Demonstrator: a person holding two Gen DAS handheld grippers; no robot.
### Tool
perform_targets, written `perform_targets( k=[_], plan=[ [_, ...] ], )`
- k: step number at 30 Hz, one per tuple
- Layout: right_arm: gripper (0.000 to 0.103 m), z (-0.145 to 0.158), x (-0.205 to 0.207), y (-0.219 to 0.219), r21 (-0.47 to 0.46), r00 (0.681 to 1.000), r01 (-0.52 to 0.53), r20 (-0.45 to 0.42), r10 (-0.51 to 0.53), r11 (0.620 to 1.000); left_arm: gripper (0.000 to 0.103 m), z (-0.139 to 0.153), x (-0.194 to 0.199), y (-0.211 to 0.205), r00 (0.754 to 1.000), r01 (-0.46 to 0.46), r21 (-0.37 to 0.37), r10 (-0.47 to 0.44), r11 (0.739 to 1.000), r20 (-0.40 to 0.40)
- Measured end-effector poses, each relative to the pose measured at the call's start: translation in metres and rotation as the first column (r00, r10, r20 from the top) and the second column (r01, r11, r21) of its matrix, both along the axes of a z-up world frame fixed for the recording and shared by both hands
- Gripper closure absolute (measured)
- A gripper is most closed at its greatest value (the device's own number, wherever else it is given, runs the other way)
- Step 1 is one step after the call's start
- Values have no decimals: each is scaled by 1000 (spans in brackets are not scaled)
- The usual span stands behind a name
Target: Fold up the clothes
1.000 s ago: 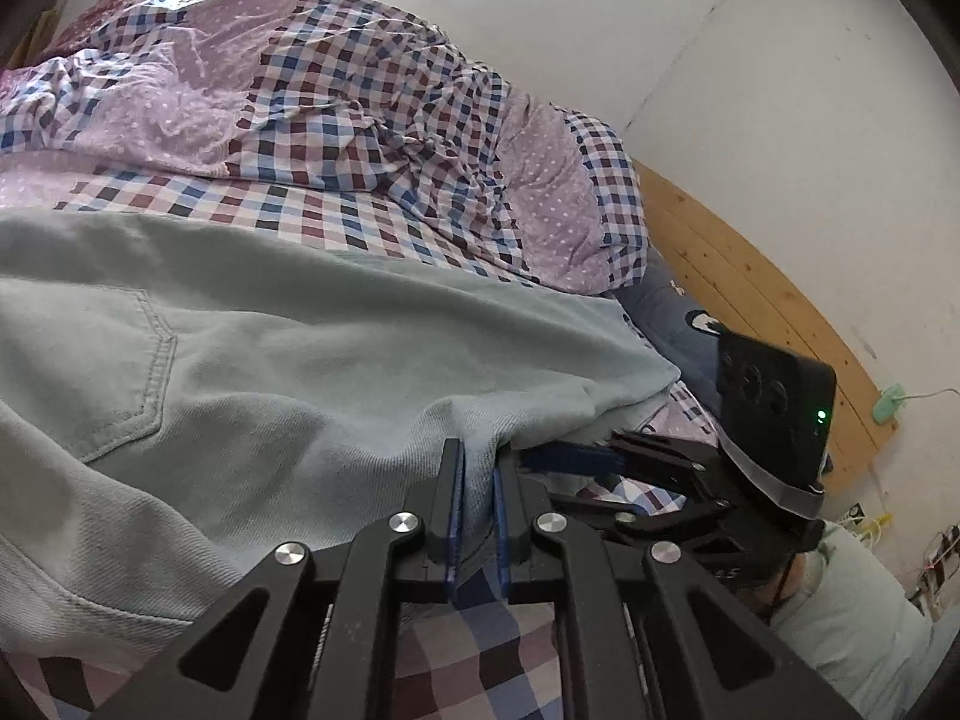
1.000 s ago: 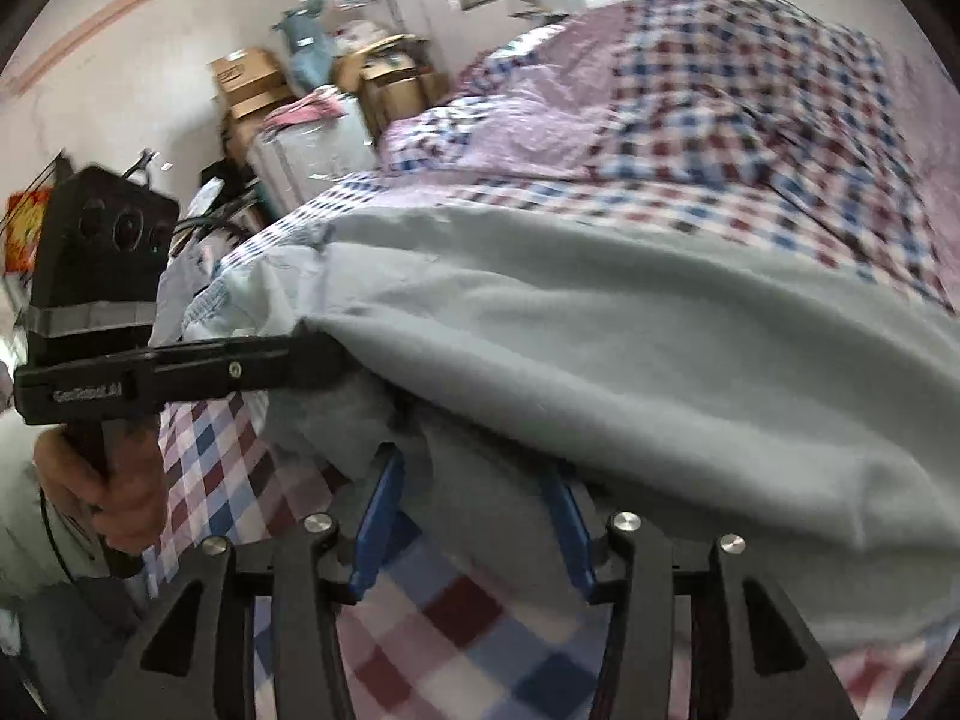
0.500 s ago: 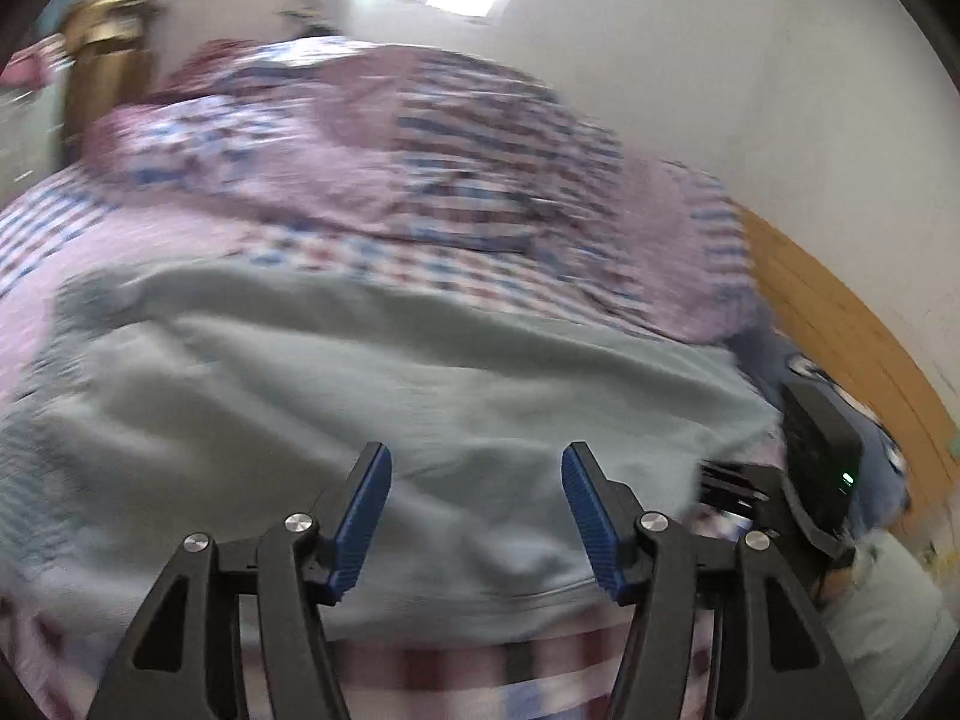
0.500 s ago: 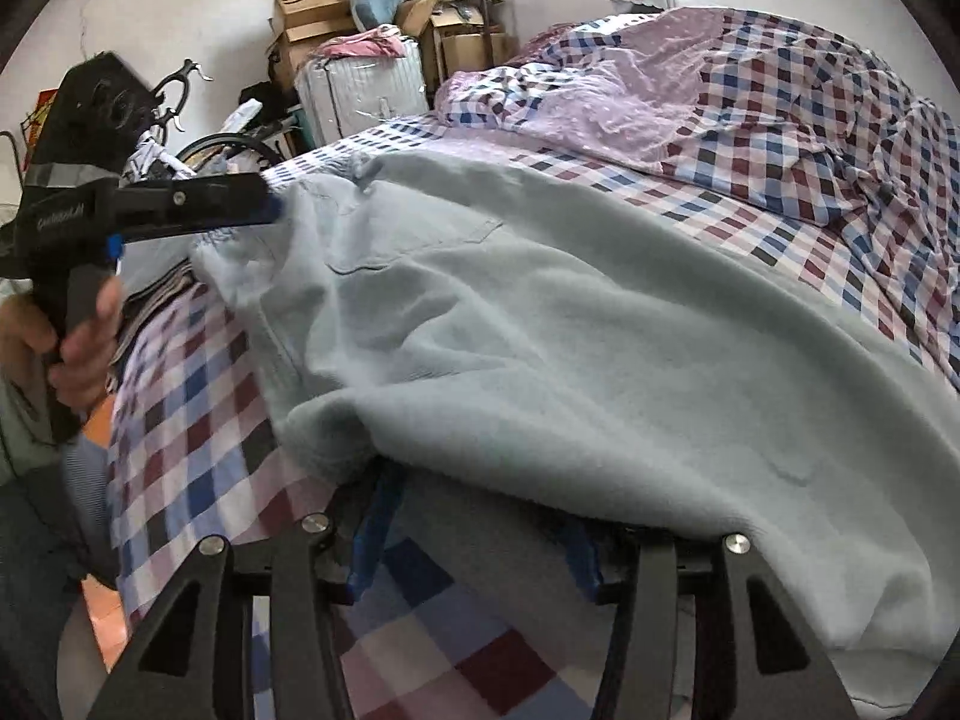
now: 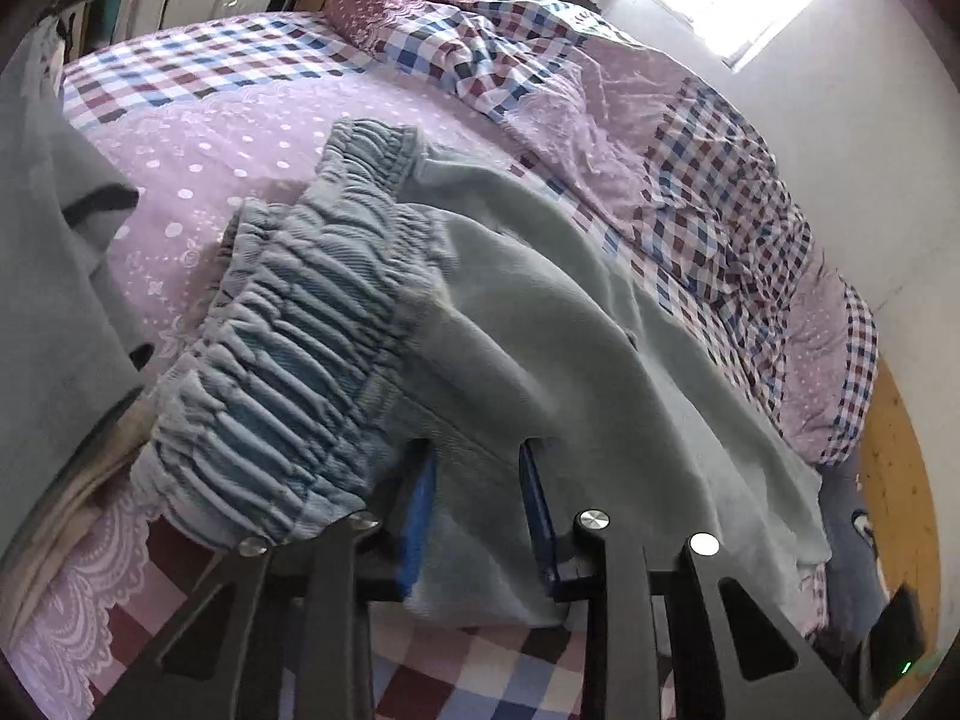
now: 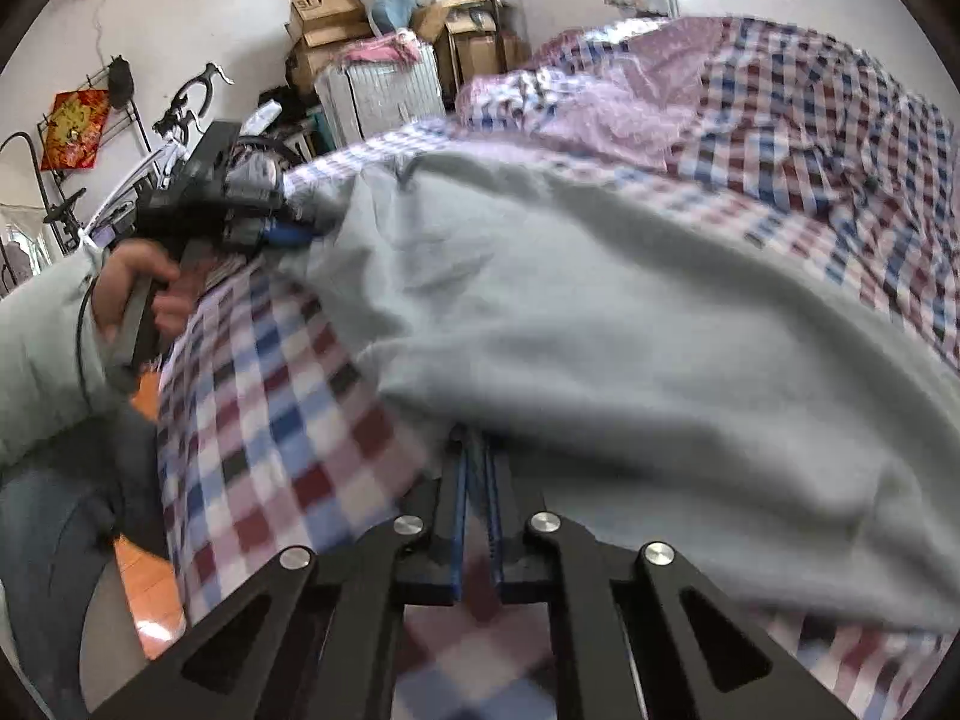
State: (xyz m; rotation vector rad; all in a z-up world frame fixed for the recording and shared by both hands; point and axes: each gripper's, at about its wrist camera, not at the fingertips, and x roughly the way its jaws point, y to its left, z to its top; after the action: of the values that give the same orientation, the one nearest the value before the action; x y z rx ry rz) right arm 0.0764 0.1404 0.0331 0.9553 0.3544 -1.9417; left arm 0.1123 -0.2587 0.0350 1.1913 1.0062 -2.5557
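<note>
Folding has barely begun: we see the pale green trousers (image 5: 540, 324) still spread over the checked bedcover (image 6: 270, 396), left gripper (image 5: 477, 480) fingers apart around the waistband edge, right gripper (image 6: 477, 468) pinched on the hem

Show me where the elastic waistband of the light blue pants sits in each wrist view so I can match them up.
Left wrist: the elastic waistband fills the left centre, just ahead of the left gripper.
Right wrist: not visible; only the smooth pant fabric shows, with the right gripper at its near edge.
Shared landmark: the rumpled checked quilt behind the pants.
</note>
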Motion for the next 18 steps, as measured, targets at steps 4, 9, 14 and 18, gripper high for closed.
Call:
perform_targets(
  k=[4, 9, 14, 18],
  plan=[
    [102, -15, 19, 14, 48, 999, 25, 45, -27, 999, 83, 0, 2, -8, 1000, -10, 12, 10, 1000, -3],
    [78, -1, 26, 20, -3, 990, 140, -36, -140, 990, 82, 9, 8, -8, 1000, -18, 16, 18, 1000, -13],
    [53, 12, 30, -6, -66, 992, 108, -65, -112, 992, 60, 22, 27, -9, 998, -37, 24, 38, 999, -42],
    [54, -1, 20, -29, -3, 992, 101, -70, -101, 995, 56, 25, 34, -9, 998, -32, 31, 33, 999, -51]
  ],
)
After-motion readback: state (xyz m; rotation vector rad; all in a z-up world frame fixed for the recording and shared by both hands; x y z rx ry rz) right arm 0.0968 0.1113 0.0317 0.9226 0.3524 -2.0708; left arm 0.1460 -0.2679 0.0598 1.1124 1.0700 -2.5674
